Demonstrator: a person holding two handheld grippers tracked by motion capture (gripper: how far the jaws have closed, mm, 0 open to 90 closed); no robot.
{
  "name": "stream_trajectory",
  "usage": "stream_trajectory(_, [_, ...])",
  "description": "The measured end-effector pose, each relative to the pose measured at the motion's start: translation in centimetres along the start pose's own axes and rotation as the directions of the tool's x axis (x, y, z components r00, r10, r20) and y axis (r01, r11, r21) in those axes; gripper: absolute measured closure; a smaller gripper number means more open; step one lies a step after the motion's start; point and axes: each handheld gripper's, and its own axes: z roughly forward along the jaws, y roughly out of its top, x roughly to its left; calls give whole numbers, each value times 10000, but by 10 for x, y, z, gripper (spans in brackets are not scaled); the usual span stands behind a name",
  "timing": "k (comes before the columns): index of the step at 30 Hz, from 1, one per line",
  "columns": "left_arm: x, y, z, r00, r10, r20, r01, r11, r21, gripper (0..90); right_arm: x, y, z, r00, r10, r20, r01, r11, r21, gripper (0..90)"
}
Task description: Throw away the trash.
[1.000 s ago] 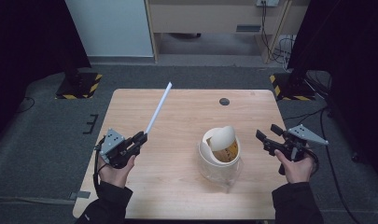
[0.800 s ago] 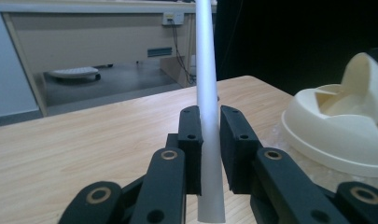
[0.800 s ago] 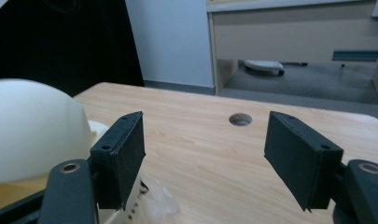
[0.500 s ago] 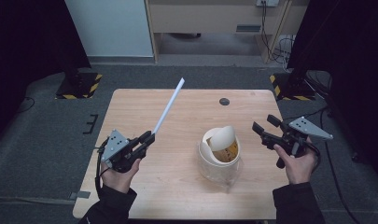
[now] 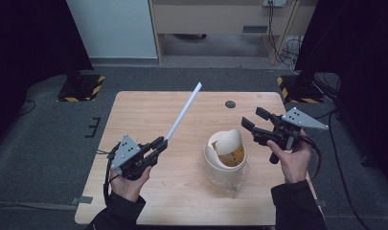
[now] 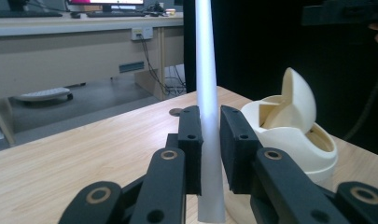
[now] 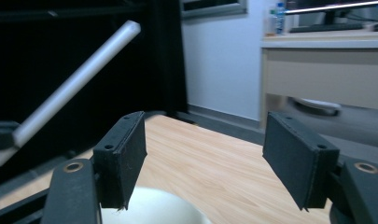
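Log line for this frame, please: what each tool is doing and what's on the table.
left tool: shut on white tube, raised | right tool: open, holding nothing, beside bin | cream swing-lid bin: on table, lid tilted

Open tabletop around the cream bin (image 5: pixel 225 155)
The white tube (image 5: pixel 184 111) is slanting above the wooden table (image 5: pixel 143 120) left of the bin, leaving bare board beyond.

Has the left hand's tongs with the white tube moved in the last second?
Yes. The left tongs, shut on the white tube, have shifted rightward, toward the cream bin, which stayed put.
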Motion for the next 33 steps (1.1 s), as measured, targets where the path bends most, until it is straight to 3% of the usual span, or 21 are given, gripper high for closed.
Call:
stream_trajectory(9, [-15, 6, 8, 9991, 206, 359, -198, 9996, -211, 787, 19, 6, 18, 9987, -66, -497, 63, 10000, -65, 347])
stream_trajectory(16, [-35, 10, 17, 9948, 591, 826, -568, 9980, -293, 787, 34, 14, 26, 9949, -72, -1008, 53, 9998, -192, 379])
stream_trajectory(27, [-48, 8, 20, 9897, 809, 1185, -784, 9966, -255, 787, 49, 13, 36, 9817, 343, -1875, -357, 9994, -40, 451])
stream_trajectory(33, [-51, 6, 20, 9882, 852, 1275, -835, 9963, -185, 787, 54, 13, 39, 9722, 545, -2279, -551, 9985, 36, 548])
